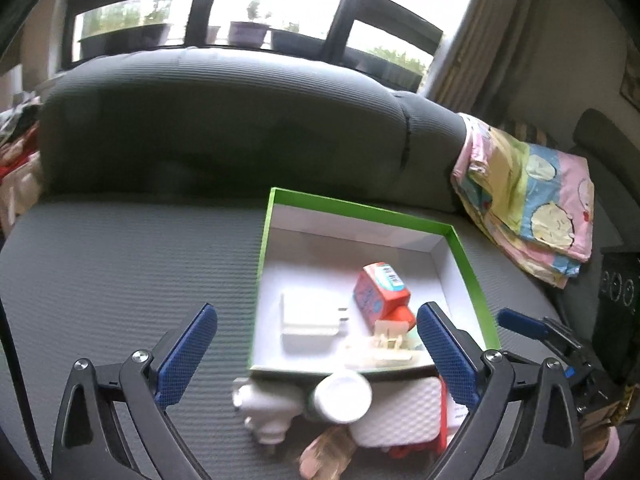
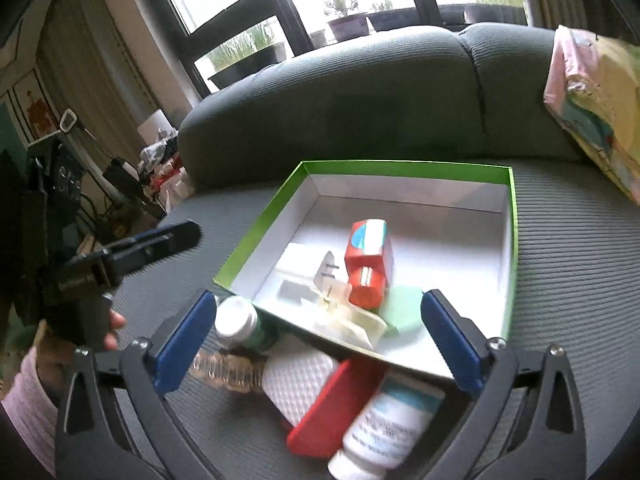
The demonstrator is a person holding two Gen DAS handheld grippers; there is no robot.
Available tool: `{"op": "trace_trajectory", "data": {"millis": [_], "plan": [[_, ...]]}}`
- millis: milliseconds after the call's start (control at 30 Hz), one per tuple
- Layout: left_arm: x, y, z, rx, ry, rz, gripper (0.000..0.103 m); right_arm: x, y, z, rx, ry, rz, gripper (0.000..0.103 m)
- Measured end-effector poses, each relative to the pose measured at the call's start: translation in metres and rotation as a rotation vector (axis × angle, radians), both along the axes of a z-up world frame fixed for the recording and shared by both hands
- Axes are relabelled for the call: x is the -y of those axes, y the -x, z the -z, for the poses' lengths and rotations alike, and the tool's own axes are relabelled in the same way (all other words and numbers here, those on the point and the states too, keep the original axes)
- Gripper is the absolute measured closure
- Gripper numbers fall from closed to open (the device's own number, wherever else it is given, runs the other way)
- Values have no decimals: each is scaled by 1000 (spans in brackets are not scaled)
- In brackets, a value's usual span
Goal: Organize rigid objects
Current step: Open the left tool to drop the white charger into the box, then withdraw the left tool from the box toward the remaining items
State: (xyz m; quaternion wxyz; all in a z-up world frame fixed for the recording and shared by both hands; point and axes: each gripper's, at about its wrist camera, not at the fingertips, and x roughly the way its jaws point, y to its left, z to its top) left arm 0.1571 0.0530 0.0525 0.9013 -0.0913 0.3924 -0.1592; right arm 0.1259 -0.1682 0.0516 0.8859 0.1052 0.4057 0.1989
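Over the grey sofa seat (image 1: 120, 272), left tongs (image 1: 318, 356) spread wide and empty above a white charger (image 1: 264, 408), right tongs (image 2: 316, 344) likewise agape over a red case (image 2: 332, 408), green-rimmed box (image 2: 513, 240) just beyond, orange carton (image 2: 368, 264) inside.

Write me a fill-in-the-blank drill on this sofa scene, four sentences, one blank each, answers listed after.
1. The open box on the sofa seat has a rim colored ____.
2. The red carton lies ____ the box.
3. The white-capped bottle lies ____ the box, on the seat.
4. Both the left gripper and the right gripper have jaws that stand ____, holding nothing.

Missing words: green; inside; outside; open
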Motion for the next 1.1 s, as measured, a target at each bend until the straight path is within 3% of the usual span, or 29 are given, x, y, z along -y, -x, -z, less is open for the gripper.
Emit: {"op": "trace_trajectory", "data": {"millis": [167,333,533,833,900,1100], "plan": [[-12,19,2,-15,3,-30,3,-2,21,-3,18,32,-1,1],[-17,45,9,-10,-44,-46,3,-5,47,-4,43,55,-20,1],[-26,78,34,-58,-46,-52,3,-18,86,3,58,82,-96,1],[-38,109,66,-113,66,-46,3,-44,126,36,0,35,-214,6],[-36,107,69,-121,80,-37,3,-53,125,49,-31,18,-236,14],[-24,92,68,-96,123,-5,3,-77,106,75,-74,-16,-269,25]]}}
